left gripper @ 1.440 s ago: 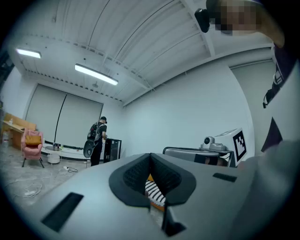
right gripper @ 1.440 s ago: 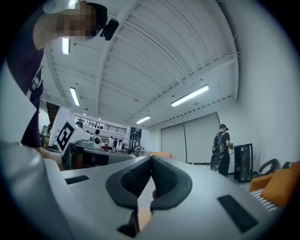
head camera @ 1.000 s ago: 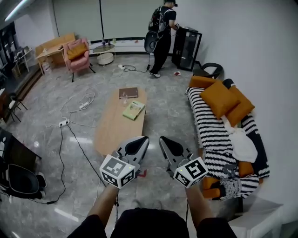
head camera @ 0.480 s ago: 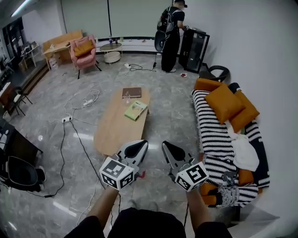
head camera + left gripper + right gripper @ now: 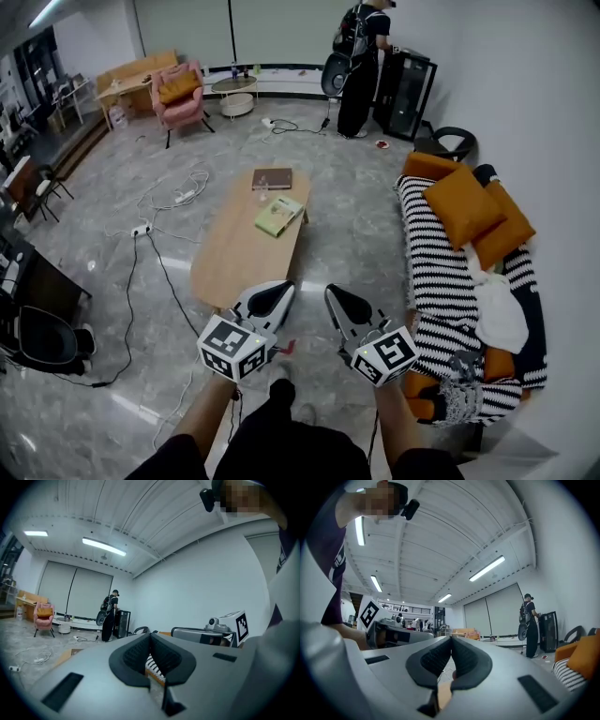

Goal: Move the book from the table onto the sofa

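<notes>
Pointing away from the person side by side, the left gripper point(image 5: 270, 298) and the right gripper point(image 5: 343, 305) each have their jaws pressed together with nothing between them; each gripper view shows its dark pads meeting at the tip. In the head view the two hang a little apart over the grey stone floor point(image 5: 352, 225), short of the table.

At about 11 o'clock from them lies the near end of the long wooden table point(image 5: 223, 267), which runs on toward 12. A green book point(image 5: 279, 215) lies flat past the table's middle, by its right edge. A brown book point(image 5: 272, 178) lies flat at the far end, just beyond the green one. A small object between the two is too small to make out.

The striped sofa point(image 5: 431, 272) stands at 2 o'clock, well apart from the table, with orange cushions point(image 5: 466, 206) at its far end and a white cloth point(image 5: 500, 314) nearer. Cables point(image 5: 178, 197) trail over the floor at 10 o'clock. Far off at 12 o'clock a person point(image 5: 361, 56) stands at a black cabinet point(image 5: 408, 94), and a pink armchair point(image 5: 178, 92) sits at 11.
</notes>
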